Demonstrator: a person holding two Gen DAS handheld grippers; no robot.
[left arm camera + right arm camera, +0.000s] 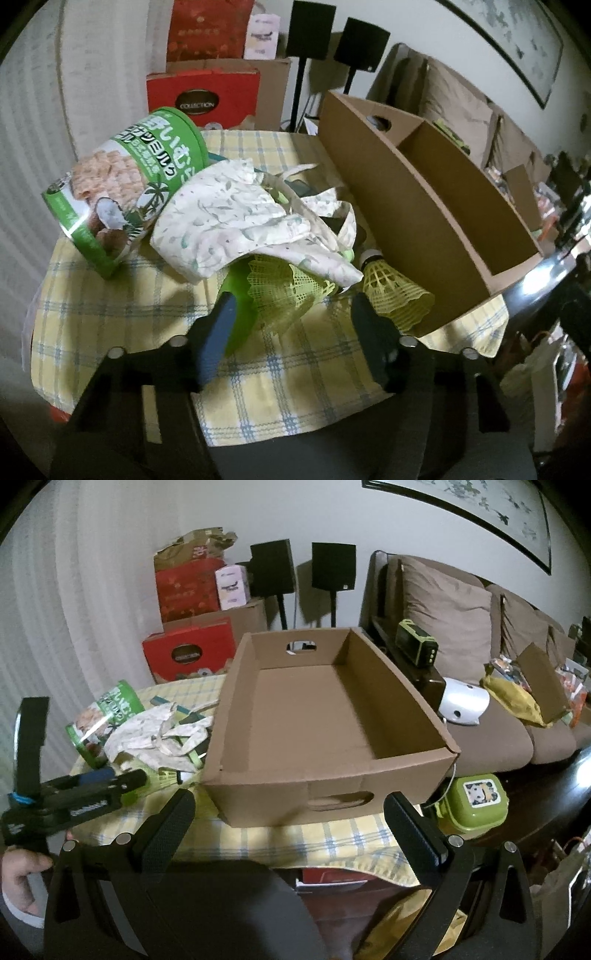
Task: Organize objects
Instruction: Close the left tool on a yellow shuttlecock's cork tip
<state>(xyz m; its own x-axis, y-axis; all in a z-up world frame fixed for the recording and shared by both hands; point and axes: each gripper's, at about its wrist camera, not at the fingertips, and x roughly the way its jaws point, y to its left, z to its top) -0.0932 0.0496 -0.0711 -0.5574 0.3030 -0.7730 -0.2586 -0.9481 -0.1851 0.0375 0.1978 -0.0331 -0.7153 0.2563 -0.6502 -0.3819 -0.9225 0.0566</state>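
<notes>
Left wrist view: red box (202, 96) reads "COLLECTION" — green tin (122, 188) bears Japanese script; both hand-held grippers (291, 325) (291, 827) spread wide.

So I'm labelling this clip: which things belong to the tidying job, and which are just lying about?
Job: cardboard box, shuttlecocks, floral cloth, green snack tin, left gripper, open near the shuttlecocks.

Lying about: sofa cushions, speakers, red gift boxes, green lunchbox.

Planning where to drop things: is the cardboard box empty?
Empty. The right wrist view shows the box's bare floor, nothing lying inside.
</notes>
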